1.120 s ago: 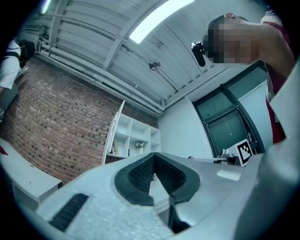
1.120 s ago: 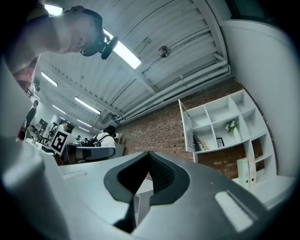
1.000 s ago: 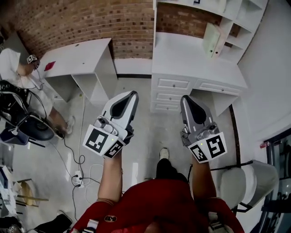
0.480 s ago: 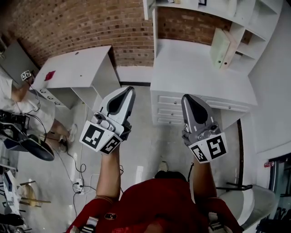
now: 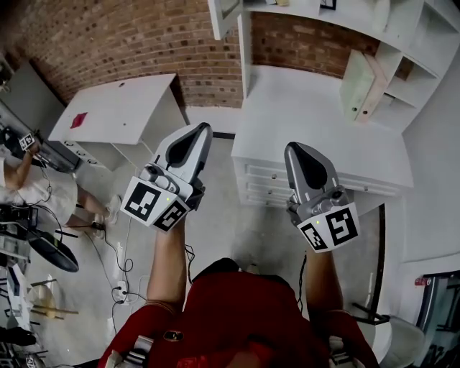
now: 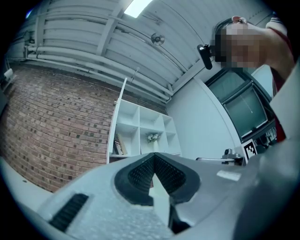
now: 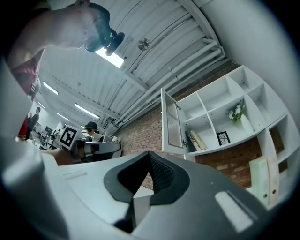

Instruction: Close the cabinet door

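Well, the left claw [image 5: 201, 129] is clenched shut and holds nothing. Far ahead, up high, the door [image 5: 224, 16] hangs open above the left end of the counter [image 5: 309, 115]. It looks stiff and light; push its flat face. The right claw [image 5: 296, 151] is clenched too, empty.

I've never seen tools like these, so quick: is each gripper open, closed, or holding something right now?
Left gripper: closed, holding nothing.
Right gripper: closed, holding nothing.
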Motion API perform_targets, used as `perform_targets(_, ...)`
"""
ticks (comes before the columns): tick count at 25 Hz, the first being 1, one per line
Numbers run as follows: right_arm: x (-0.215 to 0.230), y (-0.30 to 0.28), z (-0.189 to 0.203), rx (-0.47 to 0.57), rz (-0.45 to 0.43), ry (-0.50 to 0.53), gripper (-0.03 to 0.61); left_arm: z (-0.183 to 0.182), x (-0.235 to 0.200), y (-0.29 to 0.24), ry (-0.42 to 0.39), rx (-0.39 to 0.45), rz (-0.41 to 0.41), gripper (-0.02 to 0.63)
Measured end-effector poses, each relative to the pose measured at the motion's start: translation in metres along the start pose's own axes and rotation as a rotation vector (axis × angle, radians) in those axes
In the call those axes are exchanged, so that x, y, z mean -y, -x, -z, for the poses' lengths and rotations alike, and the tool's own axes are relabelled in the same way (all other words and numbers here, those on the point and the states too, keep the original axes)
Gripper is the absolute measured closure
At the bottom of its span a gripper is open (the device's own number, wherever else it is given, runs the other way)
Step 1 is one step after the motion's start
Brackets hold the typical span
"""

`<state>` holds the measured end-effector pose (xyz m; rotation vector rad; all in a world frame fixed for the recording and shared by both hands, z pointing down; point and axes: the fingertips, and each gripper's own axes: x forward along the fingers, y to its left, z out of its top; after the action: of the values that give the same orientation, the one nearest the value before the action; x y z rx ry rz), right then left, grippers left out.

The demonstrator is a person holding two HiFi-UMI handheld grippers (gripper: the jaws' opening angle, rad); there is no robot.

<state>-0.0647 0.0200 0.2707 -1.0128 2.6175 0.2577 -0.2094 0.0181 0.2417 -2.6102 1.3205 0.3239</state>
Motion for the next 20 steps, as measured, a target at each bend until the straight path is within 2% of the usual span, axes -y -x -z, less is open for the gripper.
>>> perform_targets(6, 0.027, -0.031, 0.013, -0.004, 0.002, 0.011, 0.566, 0.005, -0.037, -0.034, 0.005, 0.007, -0.001, 0.609)
perform_targets(12, 0.052, -0.078, 0.029, -0.025, 0.006, 0.06, 0.566, 0.013, -0.092, -0.074, 0.009, 0.027, 0.014, 0.607)
perform_targets(20, 0.088, -0.138, 0.049, -0.045, 0.044, 0.091, 0.565, 0.019, -0.169, -0.131, 0.028, 0.029, 0.05, 0.524)
